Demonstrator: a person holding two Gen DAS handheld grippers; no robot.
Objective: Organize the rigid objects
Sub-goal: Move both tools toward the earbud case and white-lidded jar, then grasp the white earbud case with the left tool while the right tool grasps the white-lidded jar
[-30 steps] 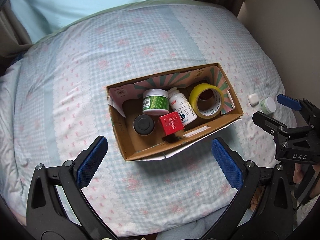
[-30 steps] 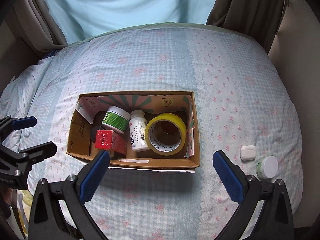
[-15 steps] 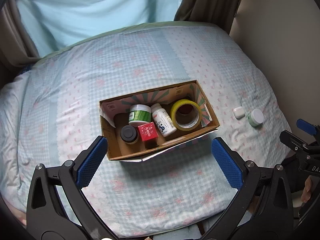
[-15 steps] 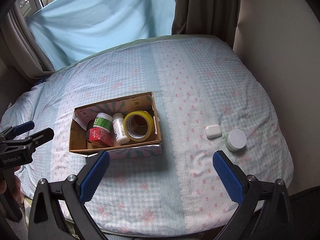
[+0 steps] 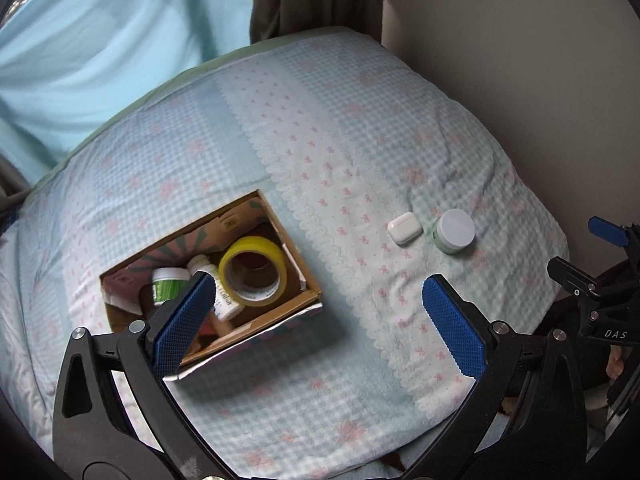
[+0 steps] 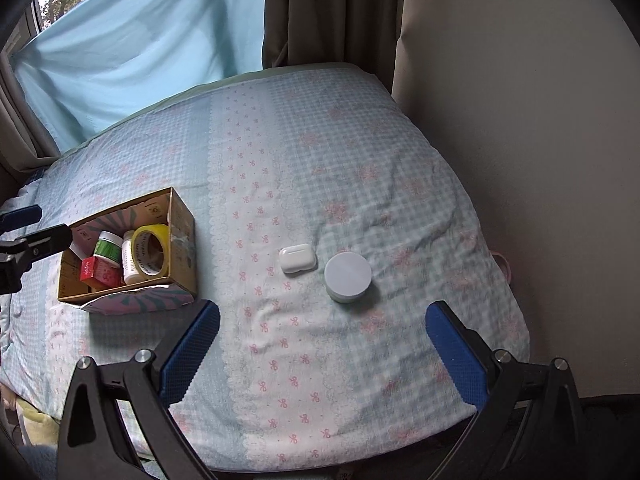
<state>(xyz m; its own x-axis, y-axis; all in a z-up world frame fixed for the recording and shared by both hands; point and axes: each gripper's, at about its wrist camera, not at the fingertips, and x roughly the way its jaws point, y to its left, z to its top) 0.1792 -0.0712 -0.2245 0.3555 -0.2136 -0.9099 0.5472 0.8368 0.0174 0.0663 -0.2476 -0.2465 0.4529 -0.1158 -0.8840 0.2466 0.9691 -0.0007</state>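
My right claw [image 6: 322, 344] gapes empty; ahead, the round jar [image 6: 347, 276] may tip on soft bed [image 6: 360, 160] under a push.

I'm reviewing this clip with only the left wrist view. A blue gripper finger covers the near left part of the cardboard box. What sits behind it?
Observer: A small red box, lying in the cardboard box just in front of the green-labelled jar.
Reviewer: I only see an edge of the right gripper. Is it holding anything?
Observer: No. The right gripper is wide open with nothing between its fingers.
Reviewer: Where is it aimed?
Observer: At the white-lidded jar on the bedspread, which lies just ahead of it, with the earbud case beside the jar.
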